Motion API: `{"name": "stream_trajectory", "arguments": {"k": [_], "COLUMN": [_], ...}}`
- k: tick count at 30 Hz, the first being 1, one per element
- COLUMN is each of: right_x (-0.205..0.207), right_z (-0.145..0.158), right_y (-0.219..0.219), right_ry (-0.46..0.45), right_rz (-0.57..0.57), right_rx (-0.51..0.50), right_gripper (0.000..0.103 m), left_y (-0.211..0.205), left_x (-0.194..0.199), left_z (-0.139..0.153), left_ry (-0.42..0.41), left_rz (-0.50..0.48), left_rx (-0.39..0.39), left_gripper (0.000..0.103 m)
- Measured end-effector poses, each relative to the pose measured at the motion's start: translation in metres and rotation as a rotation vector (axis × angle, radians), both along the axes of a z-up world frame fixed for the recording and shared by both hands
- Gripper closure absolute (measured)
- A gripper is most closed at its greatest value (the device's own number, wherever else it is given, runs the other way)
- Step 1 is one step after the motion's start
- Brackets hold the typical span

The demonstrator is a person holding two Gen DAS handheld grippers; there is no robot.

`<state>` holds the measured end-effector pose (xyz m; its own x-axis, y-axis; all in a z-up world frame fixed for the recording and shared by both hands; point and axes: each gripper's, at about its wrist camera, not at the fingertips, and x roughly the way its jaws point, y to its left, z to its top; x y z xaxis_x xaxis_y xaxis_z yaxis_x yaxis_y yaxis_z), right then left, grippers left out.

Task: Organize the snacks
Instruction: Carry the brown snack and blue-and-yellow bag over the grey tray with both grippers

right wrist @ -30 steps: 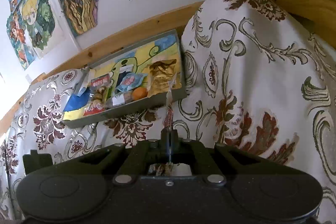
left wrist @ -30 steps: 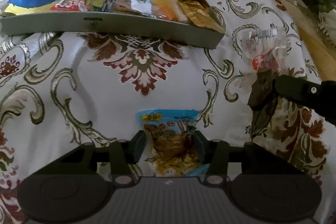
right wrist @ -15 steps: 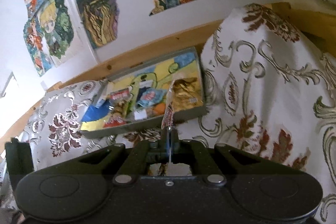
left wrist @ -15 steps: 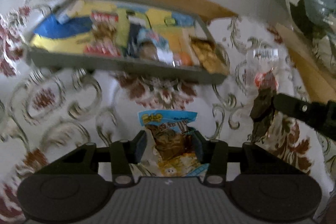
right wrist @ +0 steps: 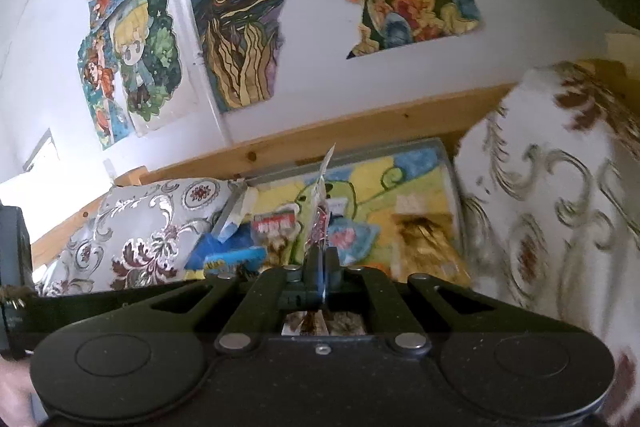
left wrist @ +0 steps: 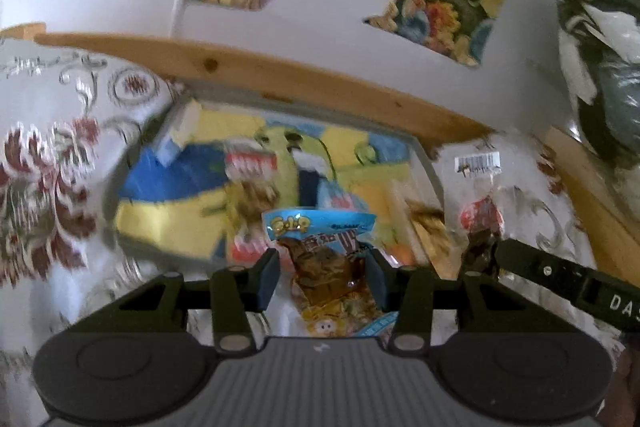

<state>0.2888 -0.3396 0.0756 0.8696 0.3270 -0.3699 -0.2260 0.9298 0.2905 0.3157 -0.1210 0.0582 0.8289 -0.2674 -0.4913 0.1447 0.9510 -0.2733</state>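
A blue-topped snack packet (left wrist: 326, 259) with brown meat inside is held up off the cloth, my left gripper (left wrist: 323, 277) shut on its sides. Behind it lies the grey tray (left wrist: 430, 167) with a yellow and blue picture lining and several snack packets. My right gripper (right wrist: 321, 261) is shut on a clear snack packet (right wrist: 320, 215), seen edge-on in the right wrist view. In the left wrist view that clear packet (left wrist: 480, 203) with a barcode label hangs at the right, just past the tray's right end. The tray (right wrist: 454, 187) sits straight ahead of the right gripper.
A patterned white cloth (left wrist: 48, 163) covers the surface around the tray. A wooden rail (left wrist: 320, 87) runs behind the tray below a white wall with colourful pictures (right wrist: 240, 27). A dark bundle (left wrist: 600, 67) hangs at the far right. The cloth rises in a mound (right wrist: 560, 187) right of the tray.
Both grippers have lifted with their packets and moved toward the tray, tilting up so the wall fills the top of both views. The blue-topped packet has left the cloth.
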Motion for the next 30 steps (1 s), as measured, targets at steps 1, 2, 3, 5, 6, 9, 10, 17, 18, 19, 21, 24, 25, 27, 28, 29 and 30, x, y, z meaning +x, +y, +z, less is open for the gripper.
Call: {"name": "stream_trajectory", "arguments": {"k": [1, 2, 3, 5, 6, 9, 10, 17, 18, 19, 21, 24, 25, 27, 28, 29, 30], "right_x": [0.007, 0.015, 0.024, 0.041, 0.05, 0.072, 0.078, 0.106, 0.109, 0.111, 0.116, 0.12, 0.121, 0.122, 0.123, 0.123, 0.124], "right_z": [0.001, 0.001, 0.002, 0.001, 0.001, 0.0, -0.001, -0.011, -0.013, -0.014, -0.017, -0.022, -0.023, -0.025, -0.026, -0.026, -0.027], "right_y": [0.002, 0.003, 0.004, 0.007, 0.008, 0.015, 0.018, 0.027, 0.027, 0.026, 0.026, 0.025, 0.025, 0.026, 0.027, 0.028, 0.029], "right_ry": [-0.001, 0.0, 0.0, 0.002, 0.006, 0.009, 0.006, 0.015, 0.014, 0.016, 0.02, 0.026, 0.029, 0.032, 0.034, 0.038, 0.043], "right_rz": [-0.001, -0.004, -0.007, -0.015, -0.019, -0.021, -0.019, -0.018, -0.019, -0.02, -0.023, -0.027, -0.027, -0.026, -0.03, -0.036, -0.041], "right_rx": [0.004, 0.011, 0.021, 0.038, 0.046, 0.039, 0.028, -0.002, -0.005, -0.007, -0.008, -0.007, -0.009, -0.018, -0.026, -0.036, -0.051], "right_gripper": [0.103, 0.103, 0.103, 0.103, 0.103, 0.103, 0.103, 0.103, 0.103, 0.103, 0.103, 0.103, 0.103, 0.103, 0.102, 0.101, 0.099], "left_y": [0.002, 0.004, 0.006, 0.007, 0.007, 0.007, 0.008, 0.013, 0.013, 0.013, 0.013, 0.013, 0.013, 0.012, 0.011, 0.011, 0.01], "left_x": [0.007, 0.014, 0.022, 0.036, 0.042, 0.061, 0.067, 0.09, 0.092, 0.093, 0.096, 0.099, 0.099, 0.101, 0.102, 0.102, 0.103], "left_z": [0.002, 0.004, 0.005, 0.006, 0.005, 0.003, 0.002, -0.01, -0.012, -0.014, -0.017, -0.022, -0.023, -0.024, -0.025, -0.025, -0.026], "left_ry": [-0.004, -0.006, -0.008, -0.01, -0.009, -0.001, 0.001, 0.021, 0.019, 0.018, 0.022, 0.033, 0.033, 0.037, 0.039, 0.042, 0.046], "left_rz": [0.007, 0.012, 0.017, 0.024, 0.027, 0.035, 0.039, 0.057, 0.057, 0.058, 0.059, 0.063, 0.063, 0.06, 0.061, 0.061, 0.062], "left_rx": [0.009, 0.016, 0.019, 0.029, 0.033, 0.032, 0.031, 0.017, 0.019, 0.023, 0.025, 0.012, 0.014, 0.02, 0.024, 0.028, 0.029], "left_gripper": [0.053, 0.053, 0.053, 0.053, 0.053, 0.053, 0.053, 0.053, 0.053, 0.053, 0.053, 0.052, 0.052, 0.052, 0.051, 0.051, 0.05]}}
